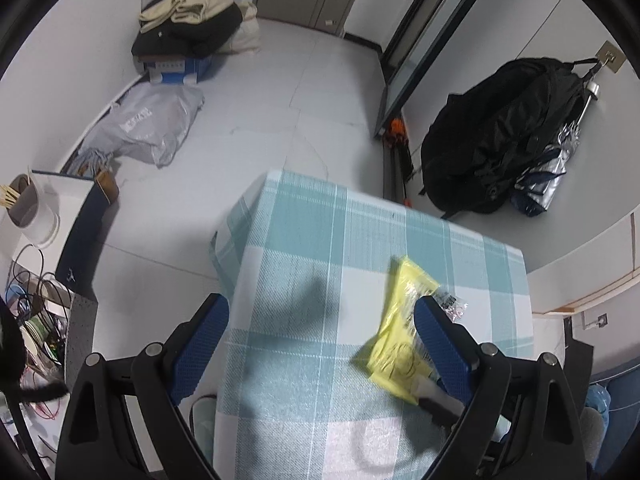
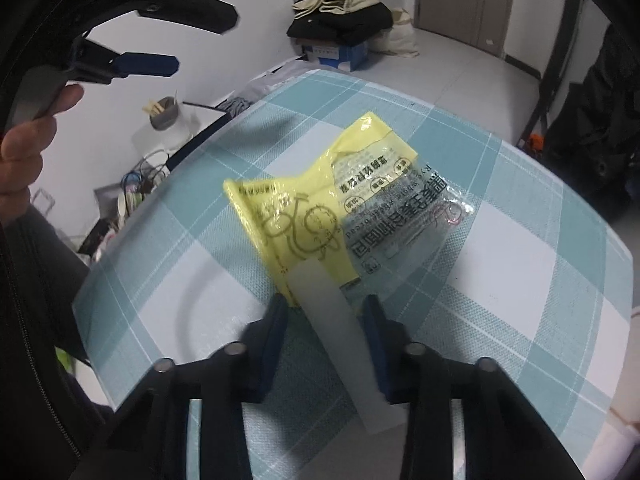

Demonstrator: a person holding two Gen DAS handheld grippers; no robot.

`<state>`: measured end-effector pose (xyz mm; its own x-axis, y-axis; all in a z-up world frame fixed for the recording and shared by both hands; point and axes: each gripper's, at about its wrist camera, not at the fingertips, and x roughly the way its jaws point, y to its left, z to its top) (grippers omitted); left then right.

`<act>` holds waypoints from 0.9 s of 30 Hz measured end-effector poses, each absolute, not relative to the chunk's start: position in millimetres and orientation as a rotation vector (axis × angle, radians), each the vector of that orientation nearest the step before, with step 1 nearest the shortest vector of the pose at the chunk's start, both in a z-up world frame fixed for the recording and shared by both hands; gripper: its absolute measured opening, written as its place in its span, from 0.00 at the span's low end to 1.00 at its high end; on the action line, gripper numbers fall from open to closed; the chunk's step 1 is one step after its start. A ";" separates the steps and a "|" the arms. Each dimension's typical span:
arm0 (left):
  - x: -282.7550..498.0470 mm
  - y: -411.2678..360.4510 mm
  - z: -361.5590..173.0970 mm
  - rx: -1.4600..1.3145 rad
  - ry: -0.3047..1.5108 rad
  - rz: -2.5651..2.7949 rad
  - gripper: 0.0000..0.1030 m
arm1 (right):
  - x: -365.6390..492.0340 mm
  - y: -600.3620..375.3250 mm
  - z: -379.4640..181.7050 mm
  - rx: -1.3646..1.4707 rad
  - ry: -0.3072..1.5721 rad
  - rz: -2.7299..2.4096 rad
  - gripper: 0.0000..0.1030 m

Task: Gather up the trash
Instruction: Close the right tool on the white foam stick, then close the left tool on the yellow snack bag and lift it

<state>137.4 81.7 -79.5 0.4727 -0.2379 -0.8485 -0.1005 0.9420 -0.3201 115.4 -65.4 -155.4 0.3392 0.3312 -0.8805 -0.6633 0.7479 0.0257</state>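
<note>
Yellow wrapper [image 2: 316, 204] between right claw [image 2: 326, 312] pads, seemingly ungripped.

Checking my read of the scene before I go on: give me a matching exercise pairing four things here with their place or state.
Things:
1. yellow wrapper
2. black backpack
3. left gripper
4. pile of clothes

Places or states:
A. hanging on a wall hook
B. on a blue box
C. open
D. lying on the checked tablecloth

Pairs: 1-D, 2-A, 3-C, 4-B
</note>
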 end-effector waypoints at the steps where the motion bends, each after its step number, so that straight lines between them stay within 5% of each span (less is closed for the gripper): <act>1: 138.5 80.5 -82.1 -0.349 1.094 -0.093 0.89 | 116.0 -65.7 -155.1 -0.373 1.035 0.664 0.21; 12: 145.3 60.8 -109.1 -0.419 1.217 -0.233 0.89 | 114.8 -96.1 -129.1 -0.197 1.015 0.678 0.13; 27: 141.9 -3.5 -132.0 -0.058 1.275 -0.220 0.89 | 106.4 -166.8 -104.5 -0.011 0.984 0.533 0.12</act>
<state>141.9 -3.5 -132.0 0.2738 -0.1957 -0.9417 0.1318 0.9775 -0.1648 106.4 -166.8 -104.5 0.4367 0.4234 -0.7938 -0.4335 0.8722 0.2268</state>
